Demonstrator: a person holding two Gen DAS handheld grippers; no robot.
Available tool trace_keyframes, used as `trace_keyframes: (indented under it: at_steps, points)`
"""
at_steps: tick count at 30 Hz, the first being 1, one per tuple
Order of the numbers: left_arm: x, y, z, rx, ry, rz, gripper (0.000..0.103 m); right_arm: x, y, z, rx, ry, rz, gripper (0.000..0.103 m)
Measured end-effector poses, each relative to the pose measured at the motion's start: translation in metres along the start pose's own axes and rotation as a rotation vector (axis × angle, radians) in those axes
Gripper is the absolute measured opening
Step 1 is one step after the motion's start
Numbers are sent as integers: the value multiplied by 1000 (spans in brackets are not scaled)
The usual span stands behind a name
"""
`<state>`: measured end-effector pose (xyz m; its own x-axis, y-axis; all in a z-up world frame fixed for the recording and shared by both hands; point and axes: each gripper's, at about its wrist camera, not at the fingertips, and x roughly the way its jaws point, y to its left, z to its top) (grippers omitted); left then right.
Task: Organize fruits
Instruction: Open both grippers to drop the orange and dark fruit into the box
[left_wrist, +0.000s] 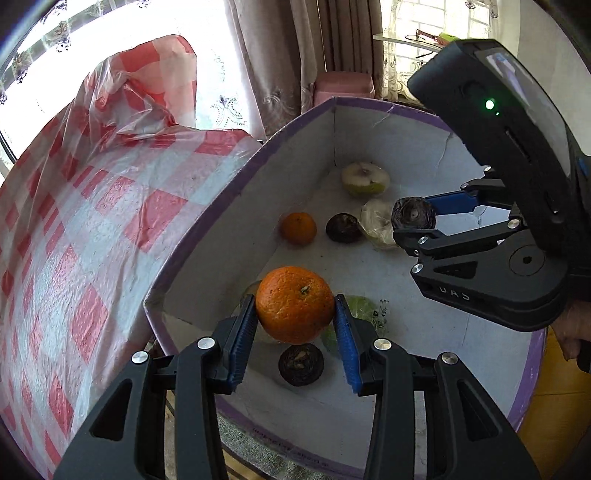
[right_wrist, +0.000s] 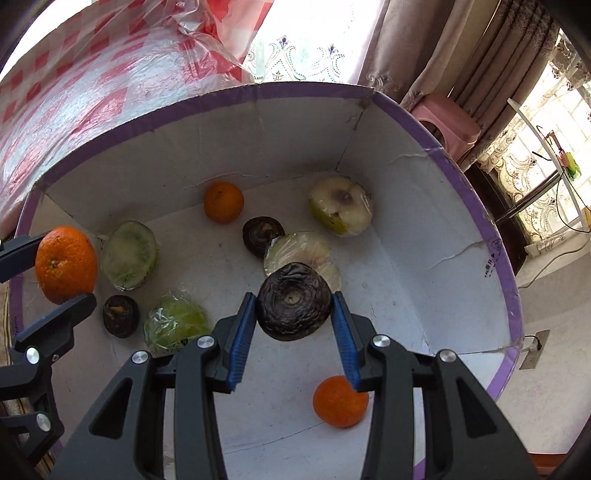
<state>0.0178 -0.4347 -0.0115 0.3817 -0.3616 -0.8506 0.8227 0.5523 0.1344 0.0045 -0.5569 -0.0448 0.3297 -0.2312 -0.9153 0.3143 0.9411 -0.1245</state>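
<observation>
While both grippers hung over the purple-rimmed box (right_wrist: 458, 173), each already carried a fruit, so the step in hand looked like setting them down inside; the left gripper (left_wrist: 295, 314) was pinching a large orange (left_wrist: 294, 304) between its blue pads, above the near left corner of the box, and the right gripper (right_wrist: 293, 310) was clamped on a dark wrinkled fruit (right_wrist: 293, 301) over the middle of the floor; to do it well, I judged, each fruit should be lowered close to the white floor before the pads let go, since round fruit dropped from a height would roll; the orange would sit best by the other small oranges, one near the back wall (right_wrist: 223, 202) and one near the front (right_wrist: 340, 402), and the dark fruit by its two likes, one (right_wrist: 262, 234) mid-floor and one (right_wrist: 120, 315) by the left side; the held orange was bright, pebbled, with a small dry stem scar facing up; the dark fruit was near black, deeply creased round a sunken centre; cut pale halves wrapped in film (right_wrist: 341, 210) and a wrapped green piece (right_wrist: 175, 321) lay among them, and should not be crushed; a red-checked plastic sheet (left_wrist: 74, 221) lay just beside the box
</observation>
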Motion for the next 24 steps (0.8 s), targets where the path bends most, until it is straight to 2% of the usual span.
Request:
trace_keyframes:
  at_steps: [3, 8, 11, 14, 24]
  points:
    - [11, -3, 2, 18, 33, -2, 39, 5, 1, 3, -15, 18, -42, 42]
    - [25, -9, 5, 43, 70, -1, 39, 21, -1, 7, -19, 66, -56, 43]
    - [34, -11, 7, 56, 95, 3, 39, 33, 2, 8, -28, 103, -41, 49]
    - [44, -12, 8, 64, 124, 10, 39, 42, 4, 7, -48, 141, -35, 50]
    - [63, -15, 10, 87, 177, 6, 39, 49, 12, 9, -75, 183, -77, 51]
